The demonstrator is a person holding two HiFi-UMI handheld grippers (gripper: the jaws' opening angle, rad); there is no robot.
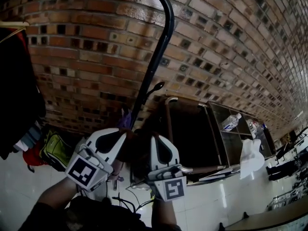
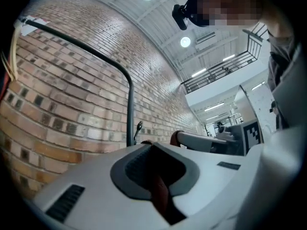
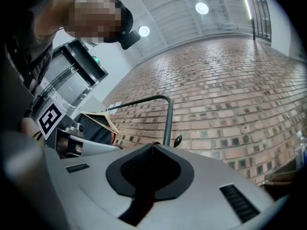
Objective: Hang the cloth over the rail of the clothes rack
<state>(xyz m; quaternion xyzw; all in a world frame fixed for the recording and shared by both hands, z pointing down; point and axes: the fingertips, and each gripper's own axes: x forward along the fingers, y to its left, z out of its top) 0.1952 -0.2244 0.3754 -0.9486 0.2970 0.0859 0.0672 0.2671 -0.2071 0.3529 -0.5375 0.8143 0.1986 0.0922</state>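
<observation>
A dark red cloth point(image 1: 136, 150) is bunched between my two grippers, low in the head view. My left gripper point(image 1: 124, 133) is shut on one part of it, and a strip of cloth point(image 2: 160, 191) shows pinched between its jaws. My right gripper point(image 1: 154, 137) is shut on another part, the cloth point(image 3: 143, 196) trailing from its jaws. The rack's black rail point(image 1: 162, 37) curves overhead and runs down as a post just beyond both grippers. It also stands ahead as the rail point(image 2: 129, 92) in the left gripper view and the rail point(image 3: 168, 114) in the right gripper view.
A brick wall point(image 1: 216, 42) rises behind the rack. Dark clothes point(image 1: 17, 95) hang at the left on a wooden hanger point(image 3: 101, 120). A green bag point(image 1: 57, 150) lies on the floor. A dark shelf unit point(image 1: 226, 138) with a bottle point(image 1: 231, 121) stands at the right.
</observation>
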